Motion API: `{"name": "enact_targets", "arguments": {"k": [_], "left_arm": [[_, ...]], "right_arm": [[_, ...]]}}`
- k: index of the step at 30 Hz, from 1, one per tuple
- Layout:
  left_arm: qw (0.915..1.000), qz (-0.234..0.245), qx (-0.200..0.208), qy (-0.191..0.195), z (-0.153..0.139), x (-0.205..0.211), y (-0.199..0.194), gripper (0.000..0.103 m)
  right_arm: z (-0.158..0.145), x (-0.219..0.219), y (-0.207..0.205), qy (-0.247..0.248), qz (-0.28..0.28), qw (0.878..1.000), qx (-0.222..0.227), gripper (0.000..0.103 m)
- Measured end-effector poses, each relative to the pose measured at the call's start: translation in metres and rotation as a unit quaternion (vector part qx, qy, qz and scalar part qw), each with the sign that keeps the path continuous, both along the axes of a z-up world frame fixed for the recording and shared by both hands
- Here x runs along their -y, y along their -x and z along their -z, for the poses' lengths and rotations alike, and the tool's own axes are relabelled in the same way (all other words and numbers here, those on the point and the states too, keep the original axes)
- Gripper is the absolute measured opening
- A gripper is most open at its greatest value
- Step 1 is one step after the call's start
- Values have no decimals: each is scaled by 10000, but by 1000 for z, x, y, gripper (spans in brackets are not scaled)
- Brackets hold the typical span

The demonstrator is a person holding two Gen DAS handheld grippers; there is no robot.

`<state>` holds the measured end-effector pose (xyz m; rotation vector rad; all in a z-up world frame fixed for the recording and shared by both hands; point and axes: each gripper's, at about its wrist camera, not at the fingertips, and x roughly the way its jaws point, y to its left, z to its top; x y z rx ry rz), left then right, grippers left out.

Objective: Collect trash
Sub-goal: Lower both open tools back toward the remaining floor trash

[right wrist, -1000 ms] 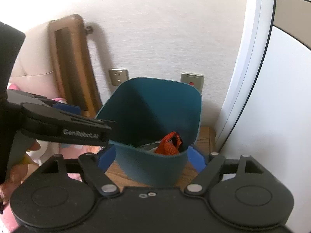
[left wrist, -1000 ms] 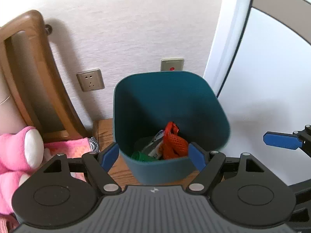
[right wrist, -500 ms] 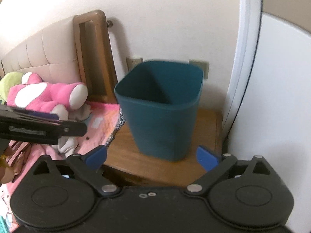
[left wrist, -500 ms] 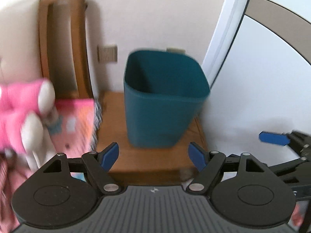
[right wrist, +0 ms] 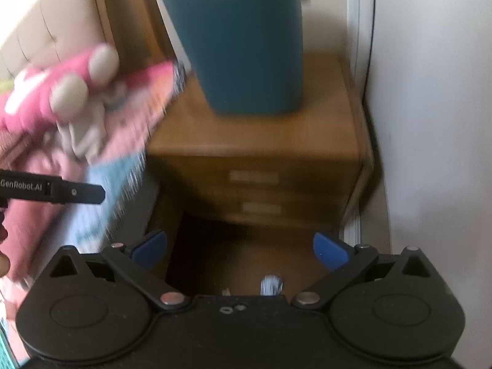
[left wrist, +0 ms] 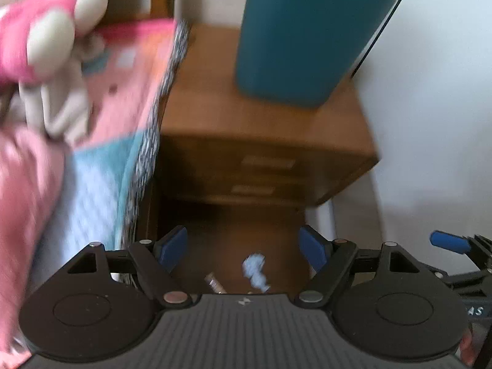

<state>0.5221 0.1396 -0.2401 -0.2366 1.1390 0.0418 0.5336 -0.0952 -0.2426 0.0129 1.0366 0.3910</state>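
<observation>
Above floor scraps [left wrist: 254,269], both grippers gape empty

Your bin [left wrist: 301,40] stands on the nightstand [left wrist: 264,129] at one o'clock, the bedding [left wrist: 101,117] at ten, crumpled paper [left wrist: 255,269] on the floor below.

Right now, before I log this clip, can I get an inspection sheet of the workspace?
Surface: wooden nightstand, two drawers, floor below.
Job's things: teal bin upright on the nightstand; pale blue scrap and a small brownish scrap on the floor.
Clutter: pink plush toy on a pink and blue blanket.
Grippers: left gripper and right gripper, jaws open, empty.
Cables: nothing seen.
Surroundings: white wall, padded headboard; frames blurred.
</observation>
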Motion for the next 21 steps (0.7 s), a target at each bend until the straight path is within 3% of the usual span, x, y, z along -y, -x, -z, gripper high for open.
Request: {"name": "enact_targets", "arguments": {"k": [7, 14, 21], "left_arm": [[9971, -183, -705, -221, 139, 18, 40, 79], [9906, -306, -1315, -222, 268, 26, 67, 79], [9775, -562, -2021, -228, 392, 26, 87, 79]], "right_arm": [[135, 10, 35, 208, -184, 9974, -671, 100], [248, 18, 60, 331, -348, 9920, -1164, 97], [363, 15, 84, 548, -742, 9840, -1524, 90]]}}
